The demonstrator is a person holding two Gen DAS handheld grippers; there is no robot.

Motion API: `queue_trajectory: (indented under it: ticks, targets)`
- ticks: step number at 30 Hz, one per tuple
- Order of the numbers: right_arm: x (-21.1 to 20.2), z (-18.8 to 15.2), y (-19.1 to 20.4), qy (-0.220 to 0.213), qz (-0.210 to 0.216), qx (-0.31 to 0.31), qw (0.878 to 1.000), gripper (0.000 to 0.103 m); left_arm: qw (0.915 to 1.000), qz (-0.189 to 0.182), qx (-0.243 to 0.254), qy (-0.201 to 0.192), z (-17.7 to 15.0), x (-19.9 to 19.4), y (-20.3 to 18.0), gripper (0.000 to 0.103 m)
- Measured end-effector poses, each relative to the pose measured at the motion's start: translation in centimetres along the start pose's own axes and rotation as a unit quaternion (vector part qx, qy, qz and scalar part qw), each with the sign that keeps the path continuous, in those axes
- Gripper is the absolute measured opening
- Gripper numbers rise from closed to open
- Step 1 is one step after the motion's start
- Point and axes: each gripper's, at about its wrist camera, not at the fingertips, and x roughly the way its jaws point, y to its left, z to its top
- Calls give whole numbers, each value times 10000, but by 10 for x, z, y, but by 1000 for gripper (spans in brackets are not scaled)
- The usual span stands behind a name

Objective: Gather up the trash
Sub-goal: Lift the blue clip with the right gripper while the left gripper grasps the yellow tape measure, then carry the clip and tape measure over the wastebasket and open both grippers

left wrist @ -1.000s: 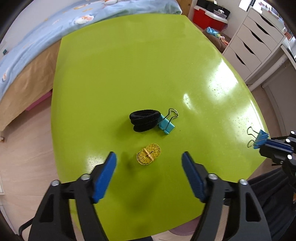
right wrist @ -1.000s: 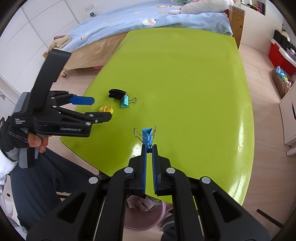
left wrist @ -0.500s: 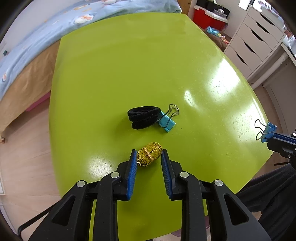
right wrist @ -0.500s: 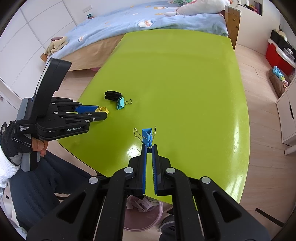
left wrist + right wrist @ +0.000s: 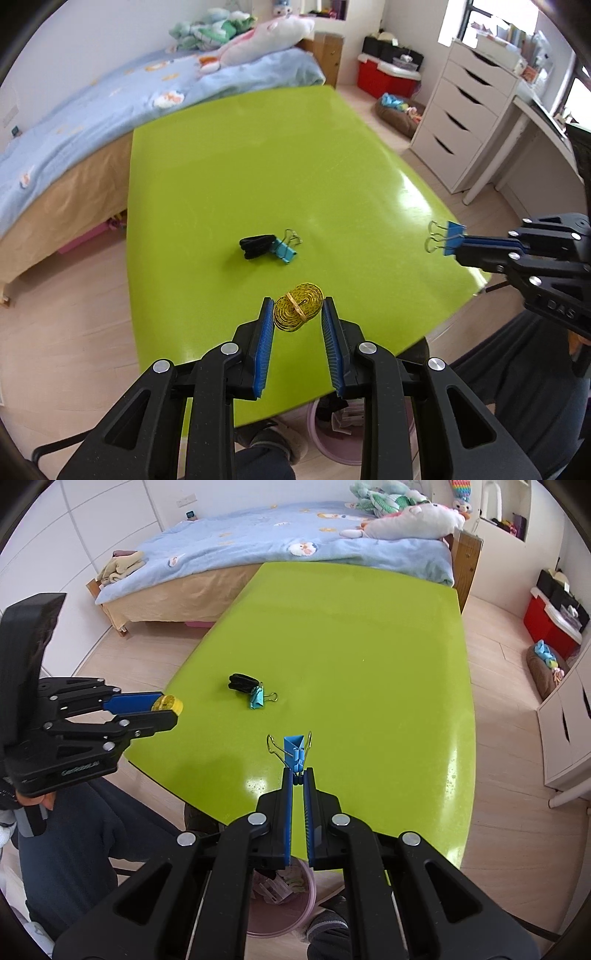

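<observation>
A blue-quilted bed (image 5: 295, 550) with a white plush toy (image 5: 410, 522) stands behind the lime-green table (image 5: 266, 177), and a white drawer unit (image 5: 465, 122) and a red storage box (image 5: 384, 77) sit off to the table's right side. Below the table's near edge a pink waste bin (image 5: 295, 904) holding crumpled paper stands on the floor, between the person's legs. The left gripper (image 5: 297, 315) is raised over the near part of the table, its 2 blue pads pressed against the sides of a coiled yellow measuring tape (image 5: 298, 311) bound by a rubber band; from the right wrist view the coil appears lifted off the surface. The right gripper (image 5: 298, 775) hangs over the near right edge of the table, its pads squeezed nearly together on the body of a dark blue binder clip (image 5: 294, 754), whose 2 wire handles point away from the fingers. Near the table's middle a black hair tie (image 5: 256, 245) lies touching a light blue binder clip (image 5: 284, 251), which sits just to its right, well apart from both grippers
</observation>
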Motion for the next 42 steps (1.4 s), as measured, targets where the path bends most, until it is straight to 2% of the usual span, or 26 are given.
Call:
queue_trajectory:
  ticks: [9,16,24,31,33,34,35,38,42]
  targets:
    - [-48,-30,25,-237,-52,-246,9994,5,9989,-98,116,-435,-32,-54,-27,26]
    - [-69,-67,40,-223,95,-235,9994,5,9983,-252,85,-512,-59,-72,-41,26]
    - [-66,-108,52,87,397,-102,9991,5,9984,-389,-27,-410,-93,-79,-50,26]
    - [-56,-117,58,212,676,-51,9975,8,9983,-453,-34,-360,-101,-82,-52,26]
    - [-57,-116,57,175,630,-5,9979,38,9982,-469,-23,-360,-100,-82,-53,26]
    - [-58,-116,54,133,594,68,9981,69,9982,-478,-12,-362,-100,-82,-54,26]
    - [-60,-116,52,85,584,145,9982,83,9981,-495,6,-359,-100,-82,-55,26]
    - [-66,-116,43,-20,514,363,9980,91,9979,-555,90,-331,-99,-81,-59,26]
    - [-74,-115,30,-152,391,645,9970,93,9970,-688,223,-266,-100,-80,-68,26]
